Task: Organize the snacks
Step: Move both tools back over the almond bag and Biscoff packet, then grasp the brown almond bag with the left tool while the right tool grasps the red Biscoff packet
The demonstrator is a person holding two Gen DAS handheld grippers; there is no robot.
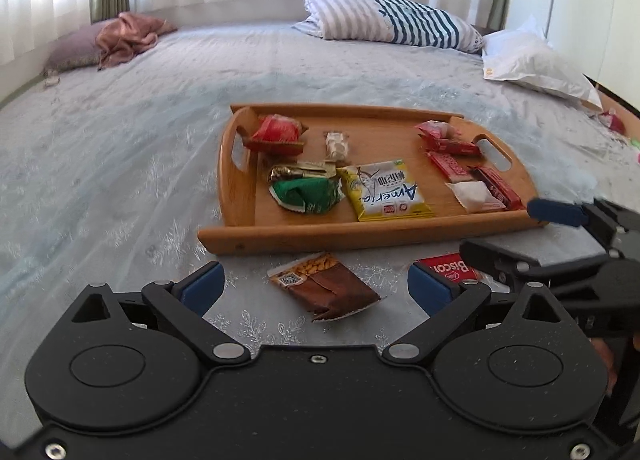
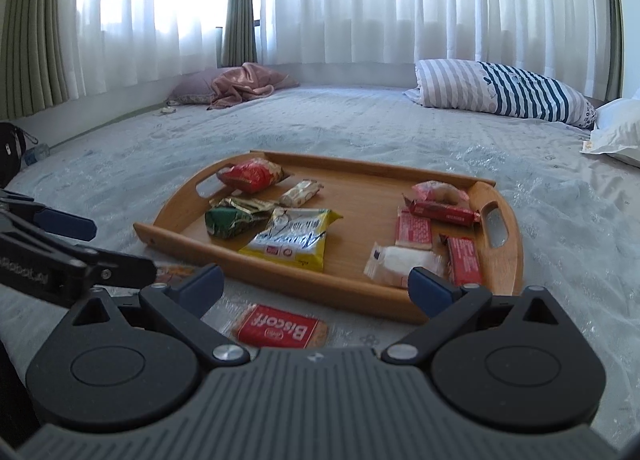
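Most snacks already lie in the wooden tray [image 1: 280, 238], frame centre. Two remain on the bed [image 1: 120, 164] below it: nut packet [image 1: 324, 286] and Biscoff packet [image 2: 280, 330]. Left tool [image 1: 316, 286] and right tool [image 2: 316, 290] both spread, empty. Curtained bedroom.

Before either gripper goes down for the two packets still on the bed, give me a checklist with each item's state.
1. Left gripper open: ok, fingers spread wide.
2. Brown nut packet between the left fingers: ok, lying flat on the bedspread.
3. Right gripper open: ok.
4. Red Biscoff packet lined up with the right gripper: ok, just ahead of it, off the tray.
5. Free space on the wooden tray: ok, bare wood in the middle.
6. Grippers apart from each other: cannot tell, they sit close side by side.
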